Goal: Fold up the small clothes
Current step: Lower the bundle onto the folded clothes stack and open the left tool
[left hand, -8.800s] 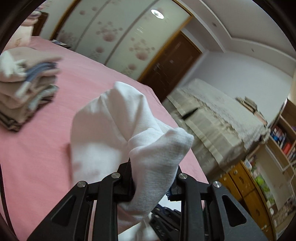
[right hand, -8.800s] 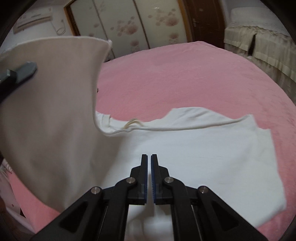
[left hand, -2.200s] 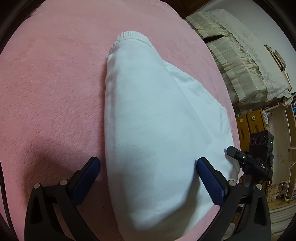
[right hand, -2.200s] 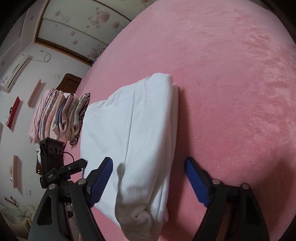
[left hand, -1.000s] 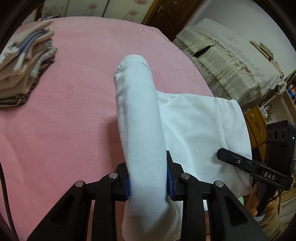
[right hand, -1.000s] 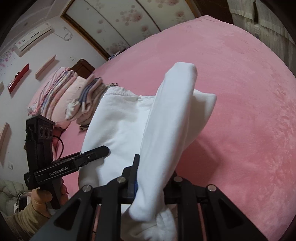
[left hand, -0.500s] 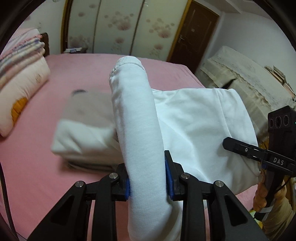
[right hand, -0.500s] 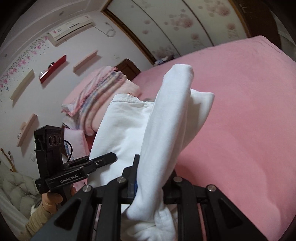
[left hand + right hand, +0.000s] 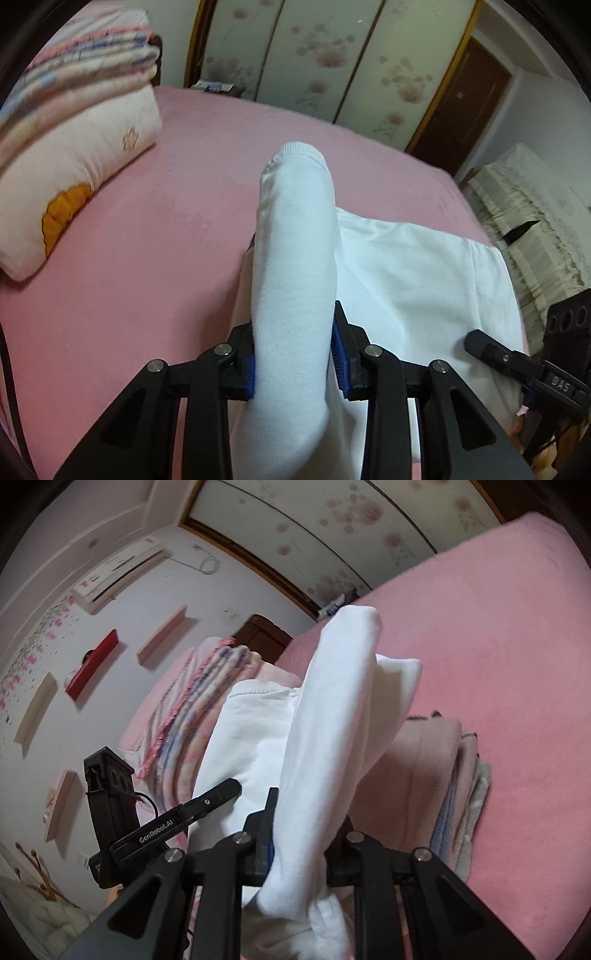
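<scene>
Left gripper: jaws opening, a white garment between the blue pads, which touch its sides. Gripper angled downward. Right gripper: jaws narrow, clamped on the other end of the same garment. Each gripper appears at the edge of the other's view, side by side.

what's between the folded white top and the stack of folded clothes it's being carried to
Nothing visible. The folded white top hangs between both grippers, the right gripper and left gripper, just above the stack of folded clothes, whose top layer is bare.
</scene>
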